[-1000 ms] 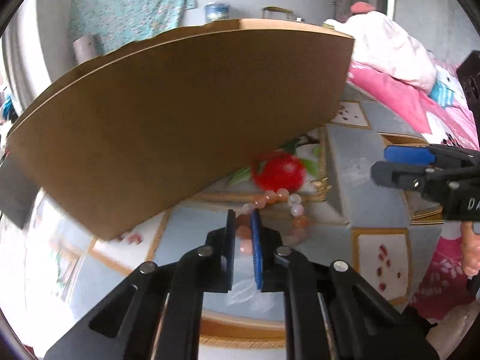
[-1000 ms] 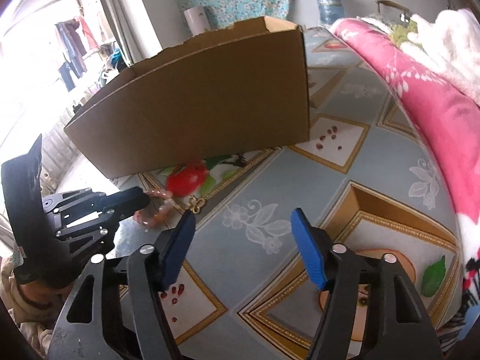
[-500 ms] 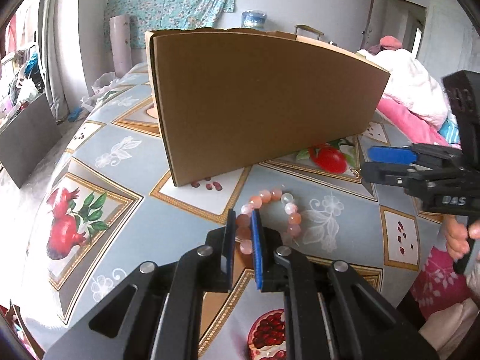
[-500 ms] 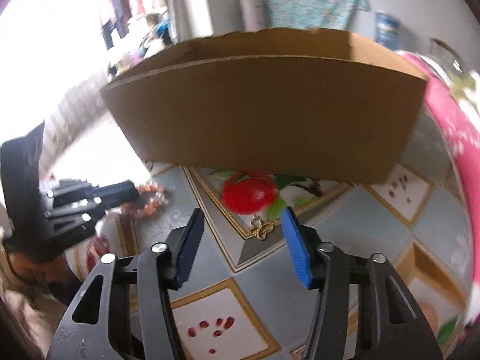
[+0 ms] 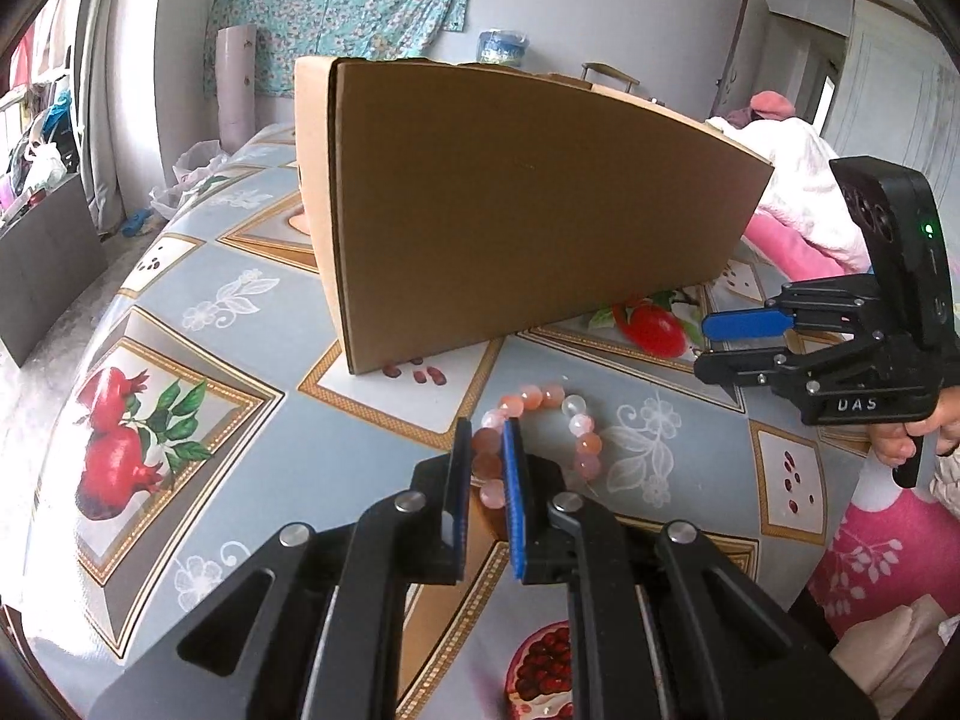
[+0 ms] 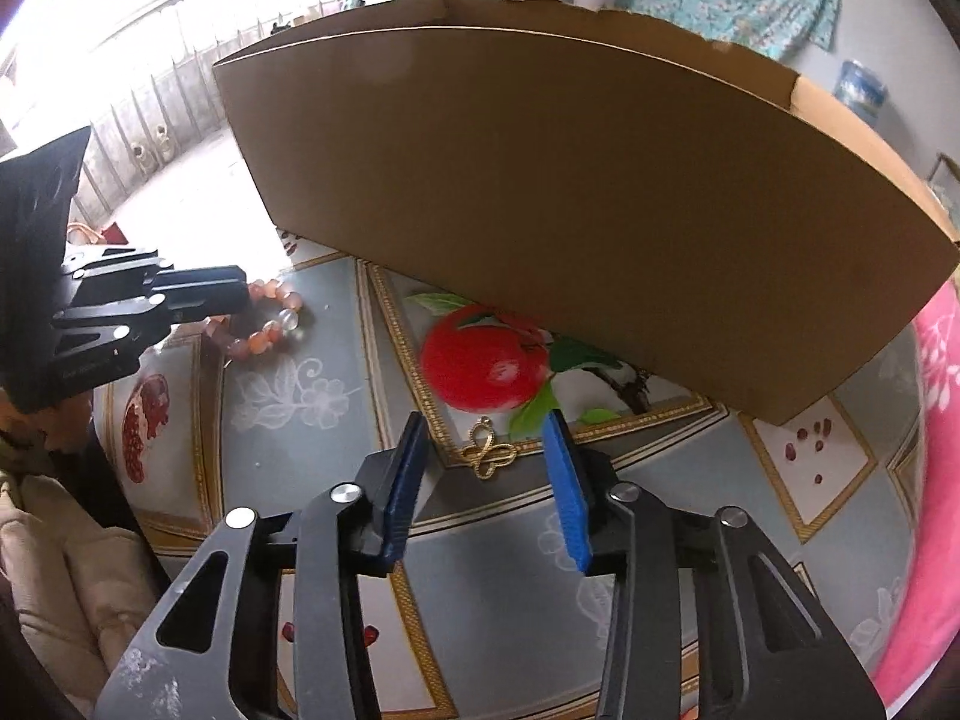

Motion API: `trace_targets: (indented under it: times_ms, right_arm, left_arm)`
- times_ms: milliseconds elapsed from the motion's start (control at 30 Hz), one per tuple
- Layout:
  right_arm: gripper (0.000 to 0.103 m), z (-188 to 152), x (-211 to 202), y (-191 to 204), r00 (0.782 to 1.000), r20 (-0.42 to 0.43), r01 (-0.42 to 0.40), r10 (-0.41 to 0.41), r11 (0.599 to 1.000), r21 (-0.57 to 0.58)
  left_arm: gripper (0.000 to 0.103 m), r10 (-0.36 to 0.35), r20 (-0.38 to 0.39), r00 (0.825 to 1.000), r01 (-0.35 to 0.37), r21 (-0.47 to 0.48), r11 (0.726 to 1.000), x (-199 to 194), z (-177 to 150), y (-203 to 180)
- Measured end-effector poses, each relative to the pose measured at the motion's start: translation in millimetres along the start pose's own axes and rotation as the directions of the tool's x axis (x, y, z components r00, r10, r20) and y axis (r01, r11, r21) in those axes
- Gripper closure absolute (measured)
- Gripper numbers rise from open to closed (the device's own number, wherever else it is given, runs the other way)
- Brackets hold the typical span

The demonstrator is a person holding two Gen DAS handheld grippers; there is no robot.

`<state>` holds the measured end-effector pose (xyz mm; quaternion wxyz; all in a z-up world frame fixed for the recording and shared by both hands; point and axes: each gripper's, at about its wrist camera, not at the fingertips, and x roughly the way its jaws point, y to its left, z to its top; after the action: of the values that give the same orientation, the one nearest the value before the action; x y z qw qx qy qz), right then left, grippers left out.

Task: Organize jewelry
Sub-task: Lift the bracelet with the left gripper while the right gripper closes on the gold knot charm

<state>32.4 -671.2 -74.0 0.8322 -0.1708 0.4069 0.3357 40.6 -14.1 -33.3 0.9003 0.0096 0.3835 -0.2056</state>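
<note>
A bracelet of pink and orange beads (image 5: pixel 585 441) rests on the patterned tablecloth in front of a tall cardboard box (image 5: pixel 528 198). My left gripper (image 5: pixel 485 438) is shut on the bracelet's near side; from the right wrist view this gripper (image 6: pixel 240 294) and the bracelet (image 6: pixel 270 330) show at the left. A small gold knot-shaped pendant (image 6: pixel 489 455) lies on the cloth just below the box (image 6: pixel 570 198). My right gripper (image 6: pixel 485 423) hangs over it, its jaws closing, the pendant between the blue pads without touching them. In the left wrist view the right gripper (image 5: pixel 705 347) sits at the right.
The tablecloth (image 5: pixel 240 360) carries pomegranate and flower prints. The box wall stands close behind both gripper tips. Pink bedding (image 5: pixel 792 240) lies beyond the table's right side, and a hand (image 5: pixel 894 444) grips the right tool. A dark panel (image 5: pixel 42 264) stands at the far left.
The left gripper slid sideways along the box with the bracelet in it. The right gripper rolled, shifted over the gold pendant, and its jaws narrowed.
</note>
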Motion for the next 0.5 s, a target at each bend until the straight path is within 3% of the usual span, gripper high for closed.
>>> trace_targets:
  times_ms: [300,500]
  right_arm:
    - [0.069,-3.8,4.7,14.0,0.997,0.000,0.079,-0.080,0.992,0.096]
    - [0.072,-8.1,5.1,16.6,0.996,0.008,0.083,-0.084,0.990,0.111]
  left_arm:
    - [0.093,0.008,0.000,1.000,-0.008,0.001,1.000,0.9,0.4,0.7]
    - [0.093,0.008,0.000,1.000,-0.008,0.001,1.000,1.0,0.5,0.2]
